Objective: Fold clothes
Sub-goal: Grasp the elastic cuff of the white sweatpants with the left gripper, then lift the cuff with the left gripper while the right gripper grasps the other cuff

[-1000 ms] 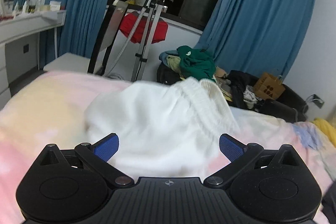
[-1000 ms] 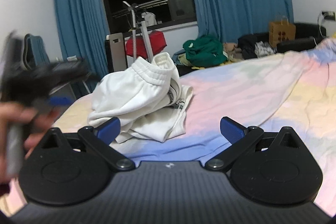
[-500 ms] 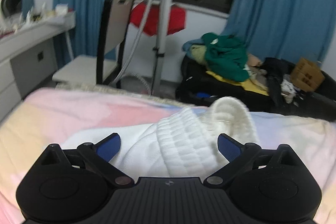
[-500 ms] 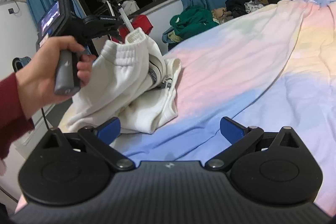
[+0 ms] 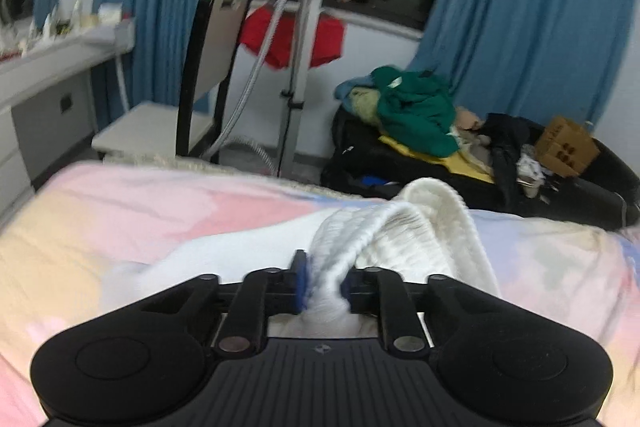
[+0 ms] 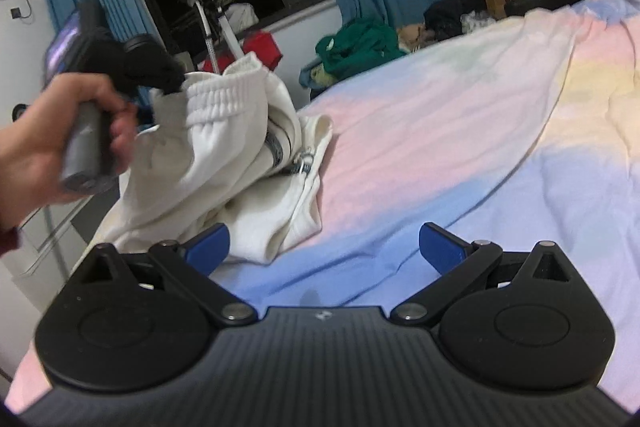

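A white garment with a ribbed elastic waistband (image 5: pixel 400 227) lies bunched on the pastel bed. My left gripper (image 5: pixel 323 285) is shut on the waistband, which bulges out between the blue pads. In the right wrist view the same white garment (image 6: pixel 224 155) is lifted at its waistband by the left gripper (image 6: pixel 168 87), held in a hand. My right gripper (image 6: pixel 324 251) is open and empty, low over the bed, just right of the garment's lower edge.
The pastel bedsheet (image 6: pixel 480 131) stretches to the right. Beyond the bed's far edge stand a chair (image 5: pixel 208 67), a garment steamer stand (image 5: pixel 296 39) and a pile of clothes with a green top (image 5: pixel 416 107). A white desk (image 5: pixel 52 67) is at left.
My left gripper has closed on the white waistband and lifted it. My right gripper stays open and has moved little.
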{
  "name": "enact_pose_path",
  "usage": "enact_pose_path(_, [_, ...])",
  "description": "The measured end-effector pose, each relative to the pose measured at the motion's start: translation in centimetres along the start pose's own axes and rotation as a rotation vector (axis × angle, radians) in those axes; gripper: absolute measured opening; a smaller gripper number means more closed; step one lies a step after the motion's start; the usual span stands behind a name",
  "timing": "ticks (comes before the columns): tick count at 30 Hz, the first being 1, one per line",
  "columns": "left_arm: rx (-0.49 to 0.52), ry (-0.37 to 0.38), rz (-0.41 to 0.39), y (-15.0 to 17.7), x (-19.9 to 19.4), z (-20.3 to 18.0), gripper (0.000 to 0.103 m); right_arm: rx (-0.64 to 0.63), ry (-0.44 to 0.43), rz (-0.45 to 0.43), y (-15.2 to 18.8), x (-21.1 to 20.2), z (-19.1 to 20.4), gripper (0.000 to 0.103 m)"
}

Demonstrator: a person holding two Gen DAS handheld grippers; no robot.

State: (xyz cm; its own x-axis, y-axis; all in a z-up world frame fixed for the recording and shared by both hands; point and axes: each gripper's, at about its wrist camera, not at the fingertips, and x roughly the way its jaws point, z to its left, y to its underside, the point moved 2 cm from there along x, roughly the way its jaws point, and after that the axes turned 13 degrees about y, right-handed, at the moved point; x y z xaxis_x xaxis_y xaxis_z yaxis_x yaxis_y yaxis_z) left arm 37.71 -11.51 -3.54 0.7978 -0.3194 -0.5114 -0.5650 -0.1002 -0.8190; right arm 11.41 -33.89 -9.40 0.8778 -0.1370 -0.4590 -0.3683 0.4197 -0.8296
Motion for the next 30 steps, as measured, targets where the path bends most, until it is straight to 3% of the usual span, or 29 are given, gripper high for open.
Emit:
enact_pose_path(6, [0.088, 0.073, -0.054, 1.7, -9.5, -0.2, 0.011, 0.044, -0.032, -0.123, -0.8, -1.9, 0.0, 0.103])
enact_pose_path(12, [0.083, 0.110, -0.053, 5.6, -18.5, 3.5, 0.011, 0.002, -0.058, -0.180, -1.0, -4.6, 0.7, 0.103])
enact_pose_path(16, [0.065, 0.088, 0.003, 9.9, -22.5, 7.3, 0.011, -0.033, -0.079, -0.192, -1.1, -6.3, 1.5, 0.103])
enact_pose_path(19, [-0.003, 0.056, 0.071, 12.9, -23.0, 10.9, 0.011, -0.085, -0.100, -0.188, -1.0, -7.1, 2.7, 0.103])
enact_pose_path(23, [-0.047, 0.002, 0.149, 16.1, -22.8, 15.7, 0.011, -0.137, -0.132, -0.142, -0.2, -7.1, 3.7, 0.103])
enact_pose_path(26, [-0.083, -0.009, 0.156, 17.3, -22.8, 18.0, 0.012, -0.167, -0.126, -0.081, 0.6, -6.6, 3.9, 0.102])
enact_pose_path(30, [-0.041, -0.039, 0.138, 17.5, -22.7, 17.9, 0.032, -0.153, -0.107, 0.105, 2.3, -5.2, 3.0, 0.098])
